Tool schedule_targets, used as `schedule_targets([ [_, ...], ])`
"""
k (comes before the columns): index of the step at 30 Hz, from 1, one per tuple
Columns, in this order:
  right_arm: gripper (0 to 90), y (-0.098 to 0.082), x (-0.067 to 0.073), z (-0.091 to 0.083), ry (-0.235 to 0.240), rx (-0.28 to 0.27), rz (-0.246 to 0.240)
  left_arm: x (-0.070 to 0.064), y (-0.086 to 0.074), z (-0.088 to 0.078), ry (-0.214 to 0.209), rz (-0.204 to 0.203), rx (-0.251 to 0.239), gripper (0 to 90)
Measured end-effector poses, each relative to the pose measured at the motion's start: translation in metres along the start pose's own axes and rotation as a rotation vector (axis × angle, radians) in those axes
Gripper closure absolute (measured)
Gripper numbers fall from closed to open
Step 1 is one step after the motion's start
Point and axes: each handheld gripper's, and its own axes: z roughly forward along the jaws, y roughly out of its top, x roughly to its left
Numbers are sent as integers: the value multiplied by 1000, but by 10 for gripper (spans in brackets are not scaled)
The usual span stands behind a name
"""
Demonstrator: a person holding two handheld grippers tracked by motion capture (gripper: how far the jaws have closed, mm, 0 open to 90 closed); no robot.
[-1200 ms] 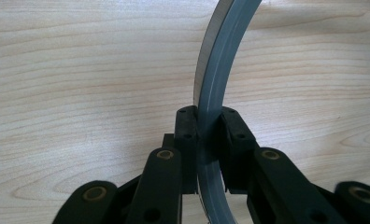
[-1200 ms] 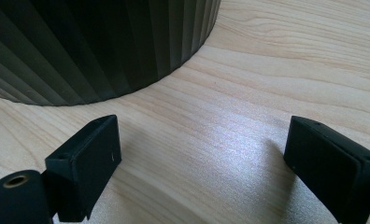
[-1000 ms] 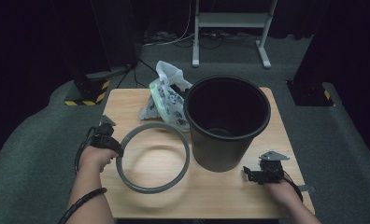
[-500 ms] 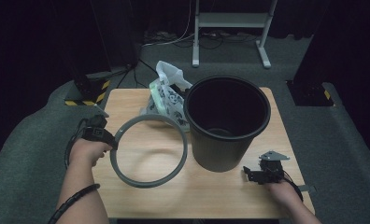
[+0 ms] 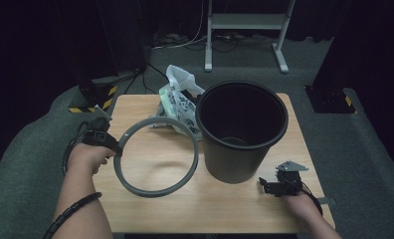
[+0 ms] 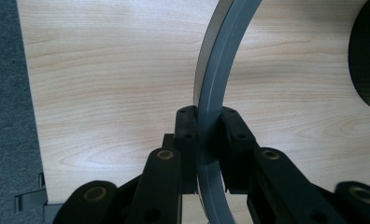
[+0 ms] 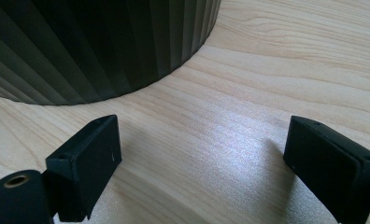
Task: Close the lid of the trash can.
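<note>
A grey plastic ring (image 5: 156, 157) hangs tilted over the left half of the wooden table (image 5: 225, 209), its left side raised. My left gripper (image 5: 116, 148) is shut on the ring's left rim; in the left gripper view the grey band (image 6: 216, 93) runs up between the two pads (image 6: 188, 128). A black ribbed bin (image 5: 242, 130) stands upright in the table's middle right. My right gripper (image 5: 262, 187) rests low at the bin's front right, open with nothing between its jaws, and the bin's wall (image 7: 94, 46) stands just ahead of it.
A crumpled white plastic bag (image 5: 179, 99) lies at the back of the table, left of the bin. A white metal stand (image 5: 245, 30) is on the floor beyond. Grey carpet surrounds the table; a black-and-yellow block (image 5: 93, 102) sits at the far left.
My left gripper has risen with the ring's left side, lifting it off the table and tilting it. The right gripper has stayed where it was.
</note>
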Motion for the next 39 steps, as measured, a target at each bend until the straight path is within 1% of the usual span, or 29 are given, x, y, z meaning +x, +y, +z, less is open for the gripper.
schedule_targets([
  [1,108,0,0,0,0,0,0,-1,1,-5,2,-2,-13,787],
  [3,108,0,0,0,0,0,-1,-3,1,-9,0,-2,-20,788],
  [10,108,0,0,0,0,0,-1,-3,4,-18,-7,-3,-26,788],
  [12,107,0,0,0,2,0,-1,-2,7,-22,-1,0,-36,788],
  [13,106,0,0,0,4,1,-2,1,8,-25,-8,-5,-44,788],
  [15,106,0,-1,0,3,0,-5,3,8,-27,-13,-11,-47,788],
  [18,107,0,0,0,3,0,-2,3,7,-29,-20,-12,-50,788],
  [24,107,0,0,0,3,2,-2,0,8,-36,-26,-14,-59,788],
  [25,107,0,0,0,2,2,-2,-1,9,-40,-21,-10,-56,788],
  [26,107,0,0,0,2,2,-2,-1,9,-40,-21,-10,-56,788],
  [29,107,0,0,0,1,1,-3,-5,9,-47,-19,-11,-64,788],
  [32,107,0,0,0,2,2,-2,-6,10,-51,-16,-12,-67,789],
  [33,107,0,0,0,1,2,-3,-7,10,-55,-9,-12,-73,788],
  [34,107,0,0,0,1,2,-3,-7,10,-55,-9,-12,-73,789],
  [35,107,0,0,0,2,2,-2,-8,12,-59,-9,-13,-82,789],
  [36,107,0,0,0,2,2,-2,-8,12,-59,-9,-13,-82,788],
  [37,105,0,0,0,4,2,-2,-10,13,-63,-11,-7,-88,788],
  [38,105,0,0,0,4,2,-2,-10,13,-63,-11,-7,-88,788],
  [39,105,0,0,0,4,2,-2,-11,13,-67,-10,2,-83,788],
])
